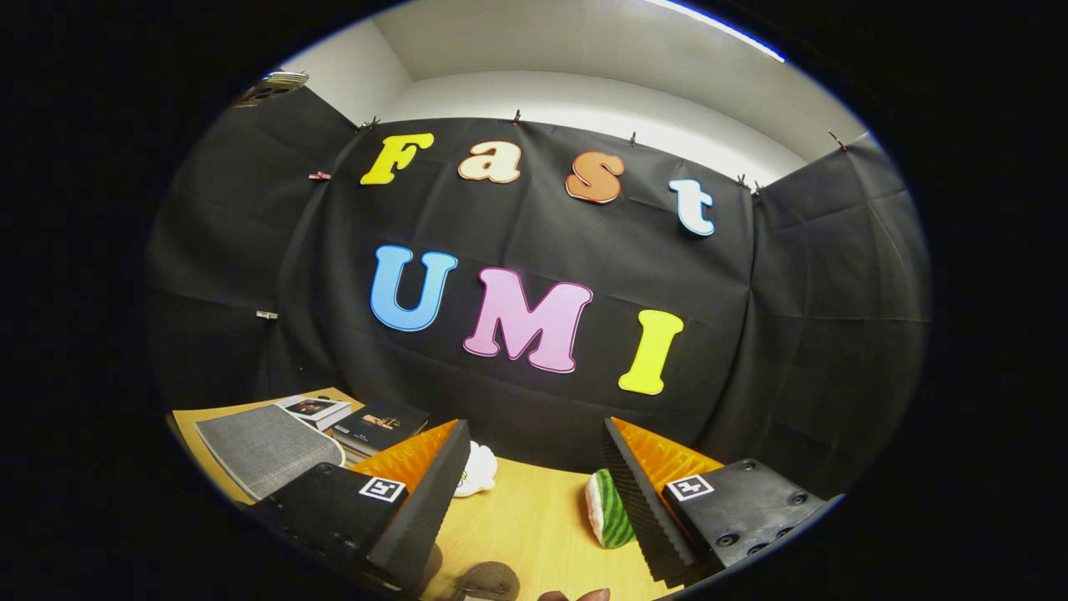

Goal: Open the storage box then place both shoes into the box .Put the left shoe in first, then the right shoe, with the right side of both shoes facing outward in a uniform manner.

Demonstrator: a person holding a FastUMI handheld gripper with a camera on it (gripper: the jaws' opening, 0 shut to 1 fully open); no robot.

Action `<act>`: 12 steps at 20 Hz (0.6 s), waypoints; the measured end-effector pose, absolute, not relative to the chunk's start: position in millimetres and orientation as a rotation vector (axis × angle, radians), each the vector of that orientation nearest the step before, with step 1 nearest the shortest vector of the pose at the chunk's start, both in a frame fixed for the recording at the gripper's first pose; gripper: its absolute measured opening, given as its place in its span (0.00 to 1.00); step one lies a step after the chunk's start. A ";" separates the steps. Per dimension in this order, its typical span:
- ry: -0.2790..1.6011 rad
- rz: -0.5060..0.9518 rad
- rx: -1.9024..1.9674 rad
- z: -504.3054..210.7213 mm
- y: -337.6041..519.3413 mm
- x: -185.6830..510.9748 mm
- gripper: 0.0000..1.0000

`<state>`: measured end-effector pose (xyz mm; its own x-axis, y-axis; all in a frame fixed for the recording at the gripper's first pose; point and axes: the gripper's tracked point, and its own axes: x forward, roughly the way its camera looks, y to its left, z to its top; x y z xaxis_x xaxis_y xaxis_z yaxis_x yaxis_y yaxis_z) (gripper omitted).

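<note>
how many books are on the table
2 books, stacked at the table's far left: one behind the grey mat, one beside the left finger. The open gripper may hide others.

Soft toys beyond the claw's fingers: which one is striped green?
The watermelon-slice toy, lying on the wooden table against the claw's right finger. The white toy by the left finger has no stripes. The claw is open.

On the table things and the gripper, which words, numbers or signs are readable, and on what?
Books: cover print too small to read.
Gripper, jaws open above the table: square markers, patterns only, no words.
Nothing else bears readable text.
</note>
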<state>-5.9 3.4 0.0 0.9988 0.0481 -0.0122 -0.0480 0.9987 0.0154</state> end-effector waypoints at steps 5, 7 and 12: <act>0.061 0.201 0.088 -4.8 53.5 -8.7 0.97; 0.091 0.293 0.105 -8.0 81.1 -5.6 0.97; 0.211 0.523 0.153 -29.3 156.2 -1.7 0.97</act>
